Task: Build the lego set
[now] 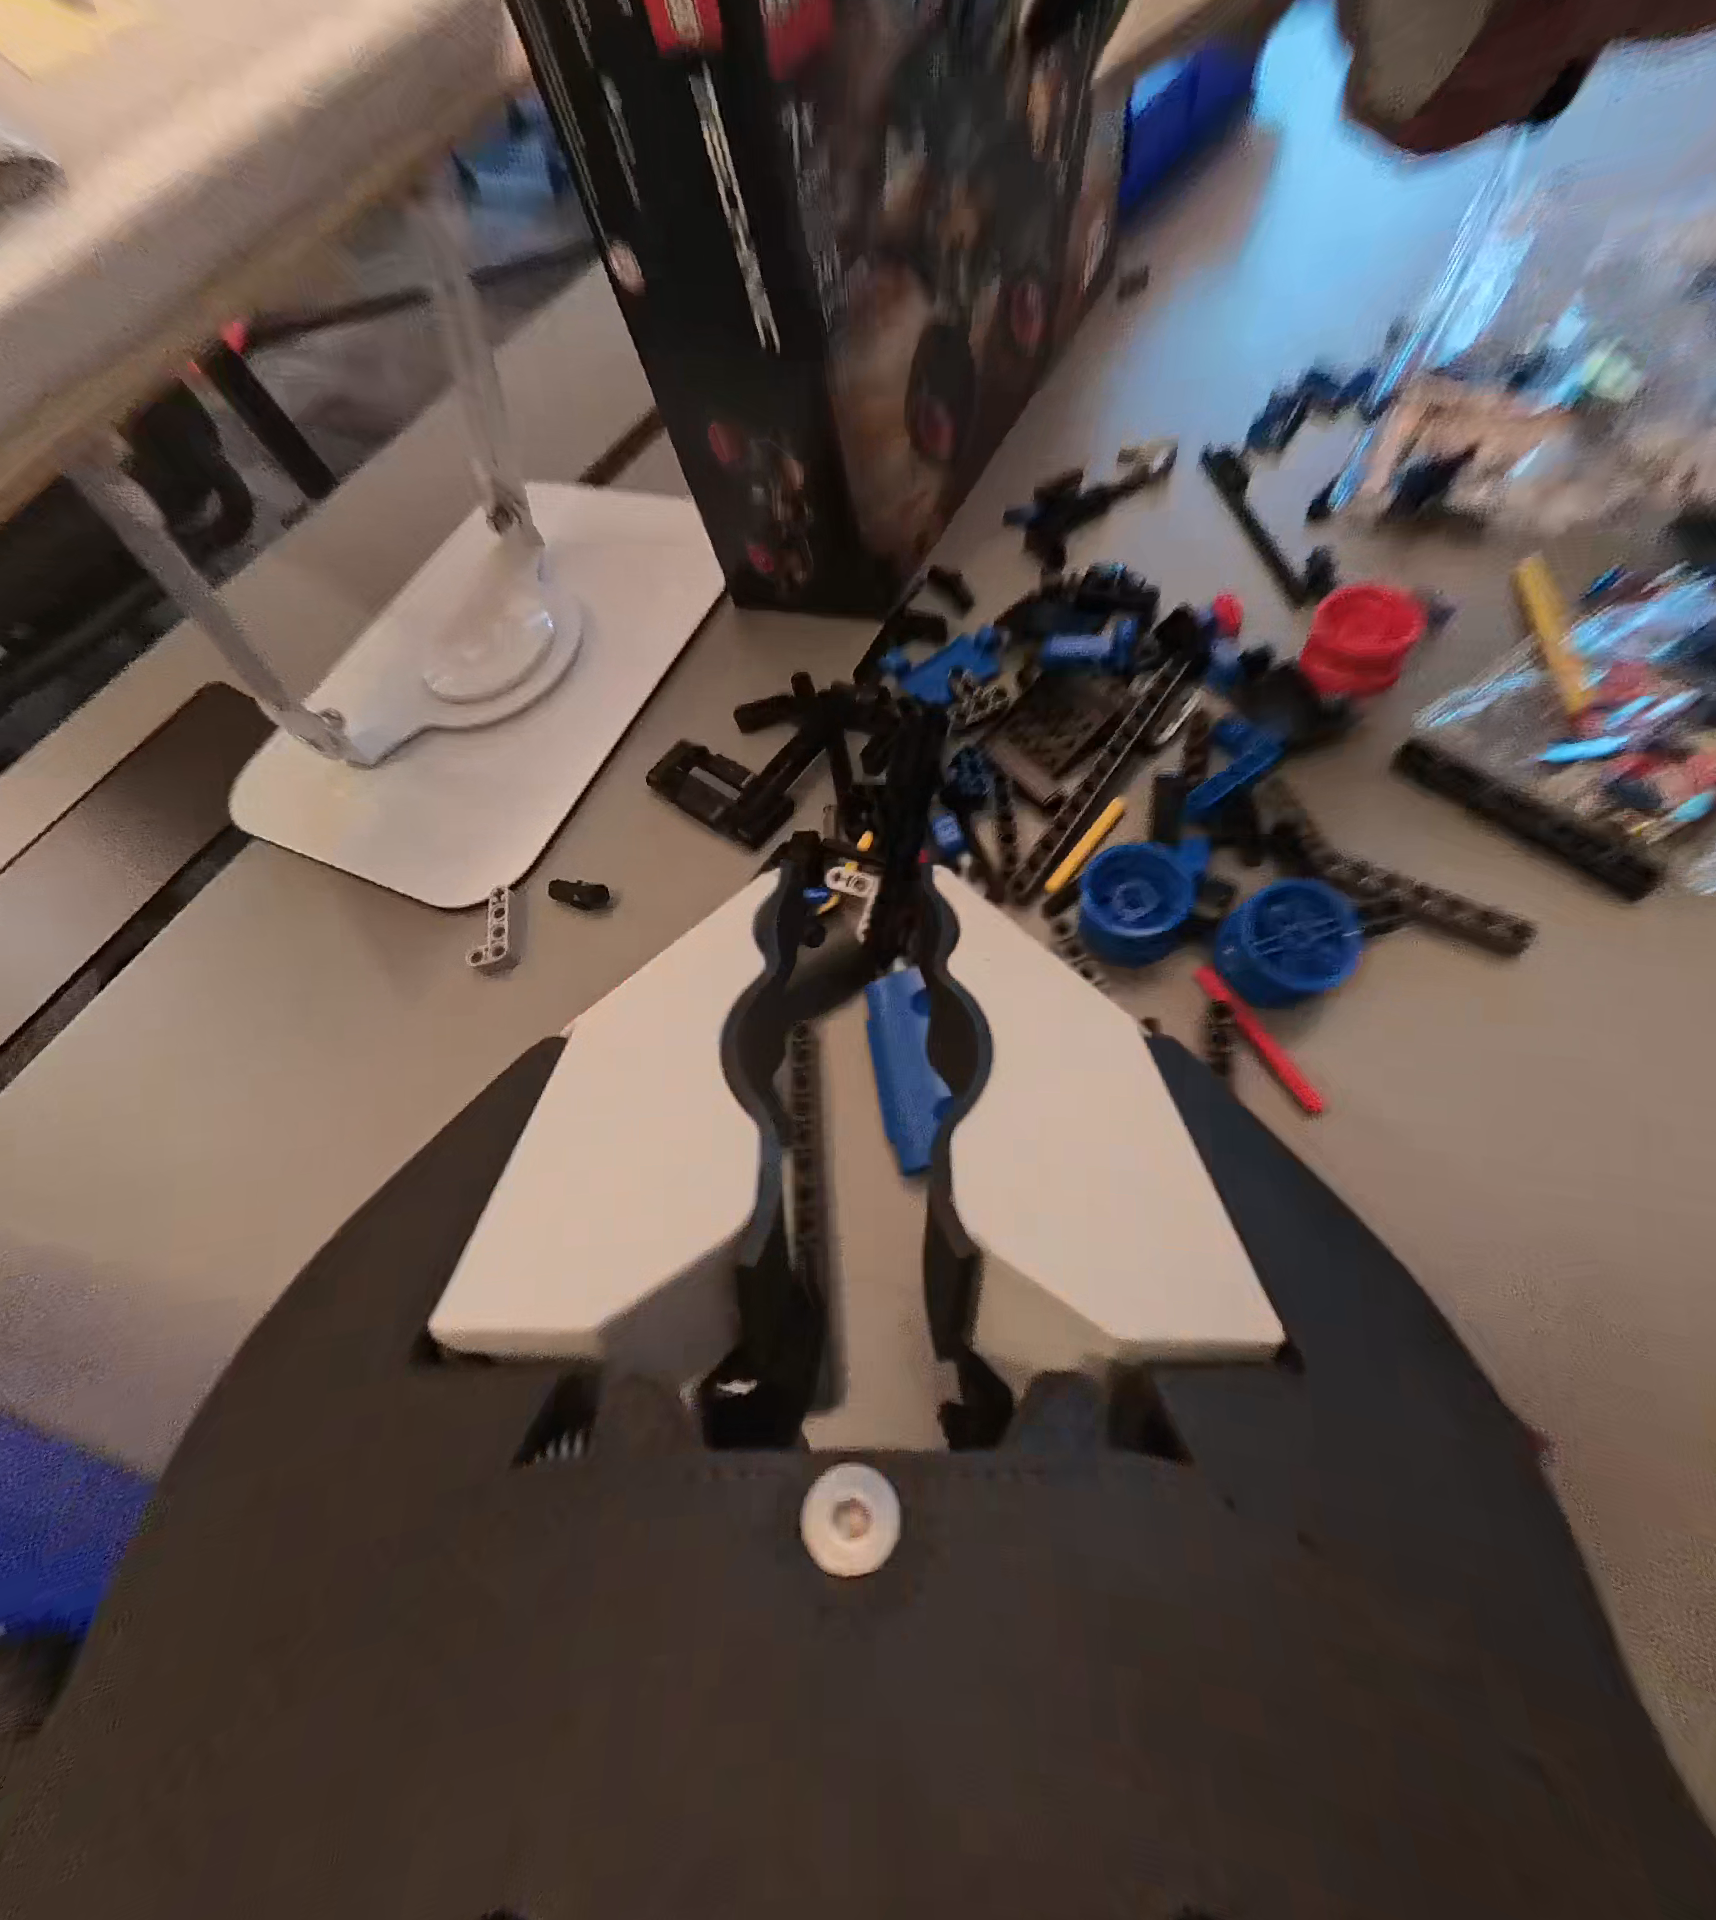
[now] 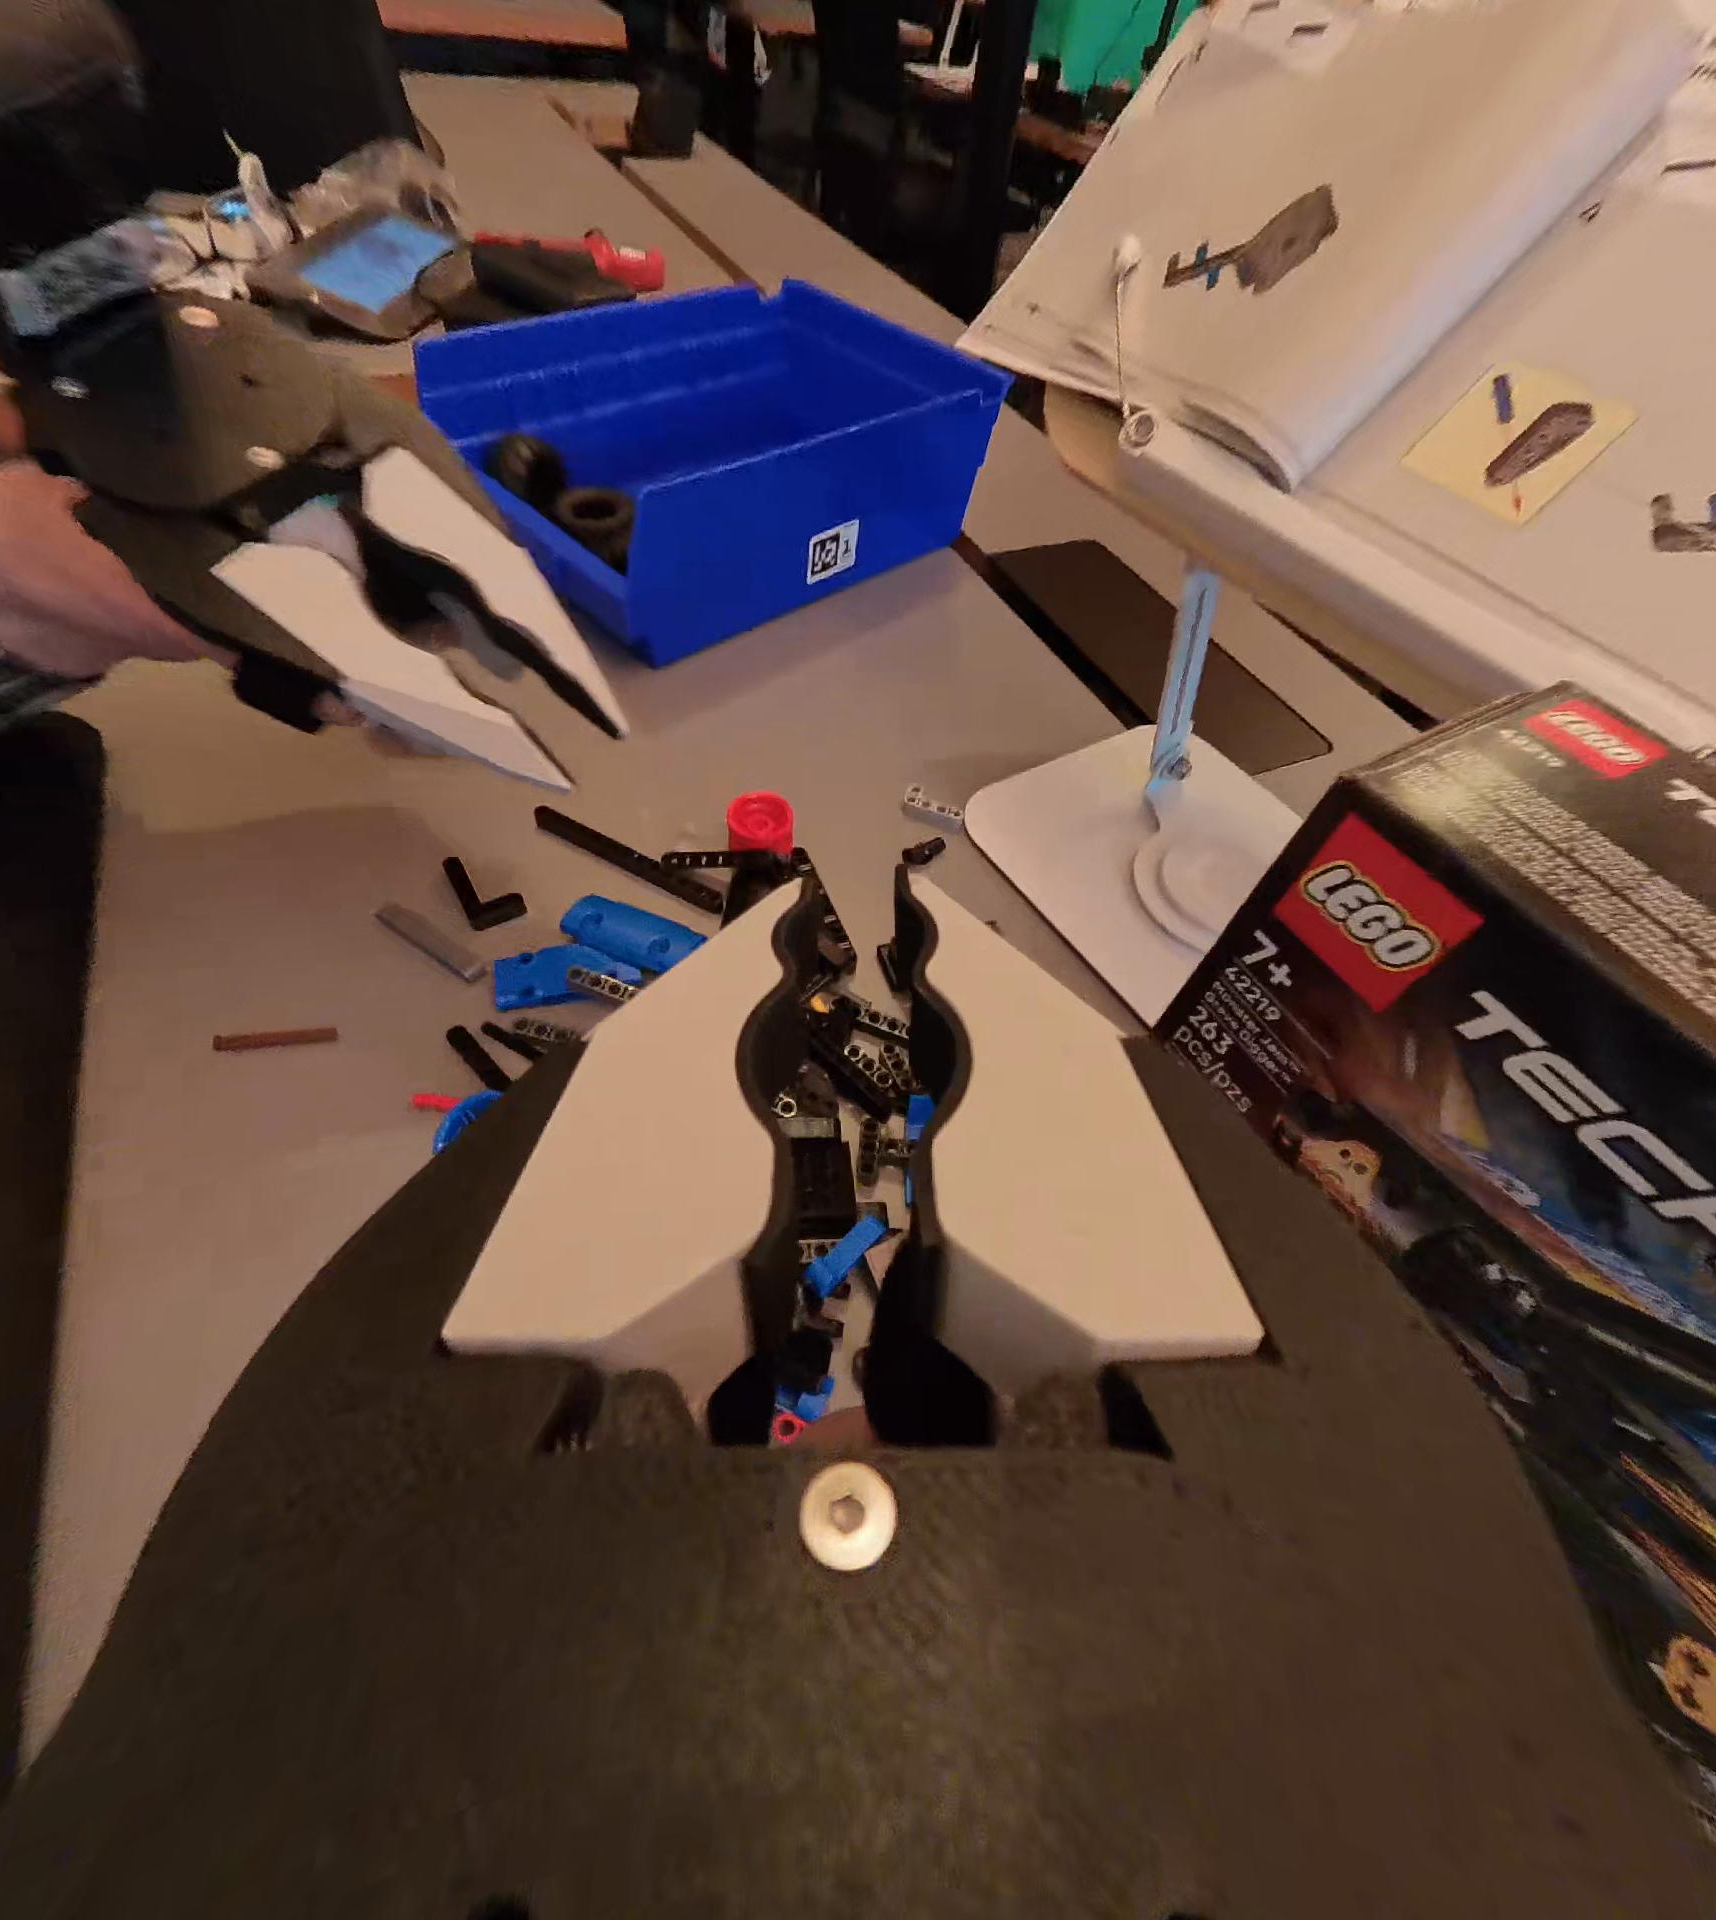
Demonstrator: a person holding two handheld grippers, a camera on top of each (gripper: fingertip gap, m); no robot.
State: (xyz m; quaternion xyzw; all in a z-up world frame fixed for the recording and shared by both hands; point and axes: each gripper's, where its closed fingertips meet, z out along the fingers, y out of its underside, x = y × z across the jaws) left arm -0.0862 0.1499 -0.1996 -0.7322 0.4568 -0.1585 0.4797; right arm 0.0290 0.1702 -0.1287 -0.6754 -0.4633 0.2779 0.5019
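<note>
A pile of loose black, blue and yellow lego parts (image 1: 1093,748) lies on the grey table (image 1: 262,1091), with two blue wheel hubs (image 1: 1134,904) and a red hub (image 1: 1358,639). My left gripper (image 1: 859,888) hovers over the pile's near edge with its jaws slightly apart. Black parts show between the tips, and nothing is clearly gripped. It also shows in the right wrist view (image 2: 592,753), held by a hand (image 2: 2,561). My right gripper (image 2: 854,883) is over the pile (image 2: 843,1081), jaws slightly apart and empty, near a red hub (image 2: 760,821) and blue panels (image 2: 625,935).
The black set box (image 2: 1560,1039) stands at the right, also seen in the left wrist view (image 1: 833,291). An open instruction booklet (image 2: 1405,260) rests on a white stand (image 2: 1072,862). A blue bin (image 2: 781,499) holds black tyres (image 2: 563,488). Bags of parts (image 1: 1612,727) lie to the right. Across from one pair of fingers to the other is roughly 15 cm. The right gripper is farther from the red hub (image 2: 760,821), some 25 cm, than the left, some 10 cm.
</note>
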